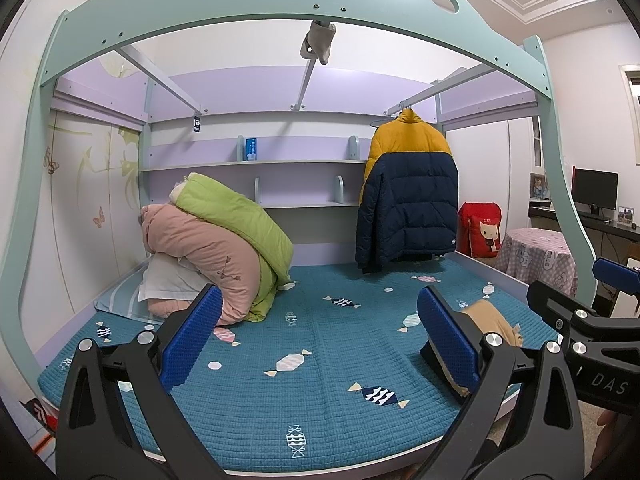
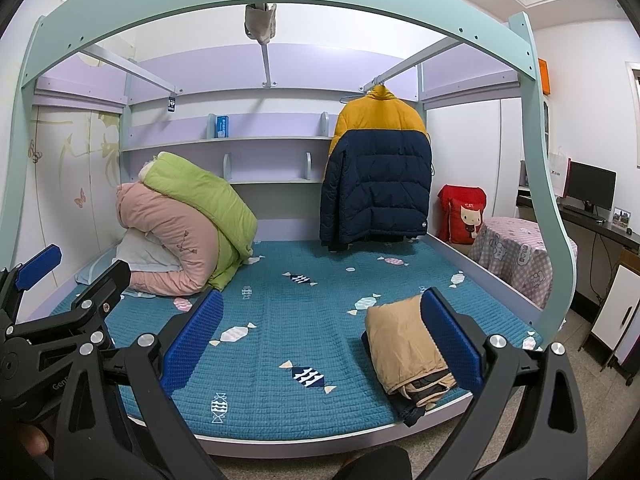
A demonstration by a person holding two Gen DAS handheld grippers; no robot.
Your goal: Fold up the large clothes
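Puffer jacket (image 2: 376,172) in yellow and navy hangs from a hanger on the rail at the right of the bed frame, its hem just above the teal quilted bed (image 2: 304,320), well apart from both tools. Judging by the scene, the step in hand is fetching the next garment: one folded stack (image 2: 404,344) of tan and dark clothing already lies at the bed's near right edge (it looks finished), while the jacket is untouched. The left hand-held gripper (image 1: 320,336) and the right hand-held gripper (image 2: 324,336) both stand released, jaws wide and grasping nothing, hovering over the near edge of the bed. The next move probably calls for reaching to the back, lifting the jacket off its hanger and spreading it flat on the bare middle of the bed. Counted: one hanging jacket, one folded stack, two rolled quilts (pink (image 2: 168,232), green (image 2: 204,196)) at the back left, one red cushion (image 2: 462,214).
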